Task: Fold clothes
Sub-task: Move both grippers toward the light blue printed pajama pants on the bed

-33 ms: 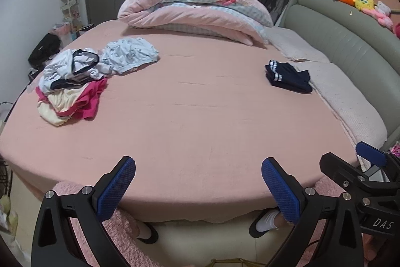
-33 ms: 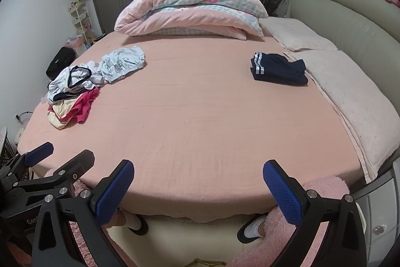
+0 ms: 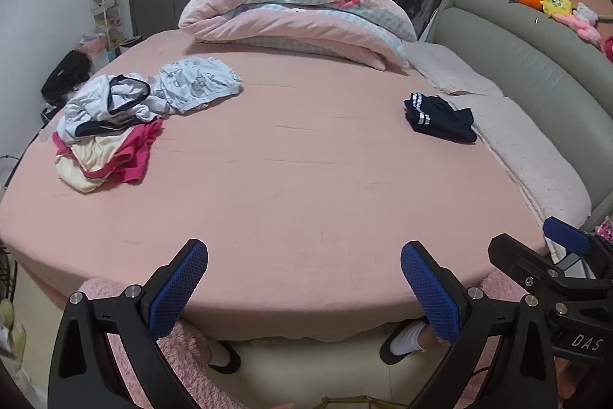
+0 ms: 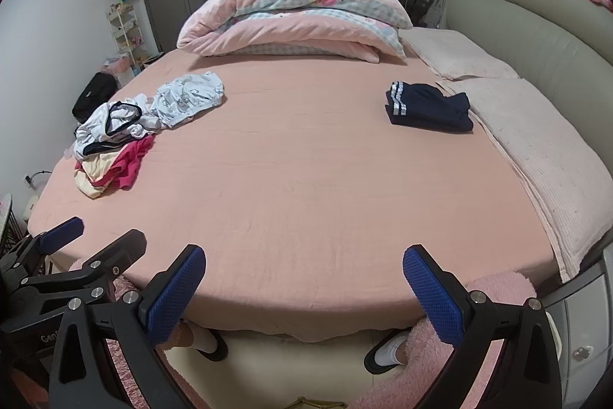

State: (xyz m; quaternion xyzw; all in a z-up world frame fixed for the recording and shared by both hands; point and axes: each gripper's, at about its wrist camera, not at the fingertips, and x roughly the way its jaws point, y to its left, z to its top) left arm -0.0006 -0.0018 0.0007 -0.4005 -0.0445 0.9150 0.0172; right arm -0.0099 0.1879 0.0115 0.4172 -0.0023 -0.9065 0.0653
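A heap of unfolded clothes (image 3: 107,125) lies at the left of the pink bed (image 3: 306,186): white, cream and bright pink pieces, with a pale blue printed garment (image 3: 195,83) beside it. The heap also shows in the right wrist view (image 4: 111,144). A folded navy garment with white stripes (image 3: 440,119) lies at the right, also seen in the right wrist view (image 4: 429,108). My left gripper (image 3: 304,288) and right gripper (image 4: 304,288) are both open and empty, held at the near edge of the bed, far from the clothes.
A rolled pink duvet (image 3: 299,14) lies at the far side. Pale pillows (image 3: 528,148) line the grey headboard (image 3: 536,64) at the right. The person's feet in white socks (image 3: 406,340) stand on a pink rug below the bed edge.
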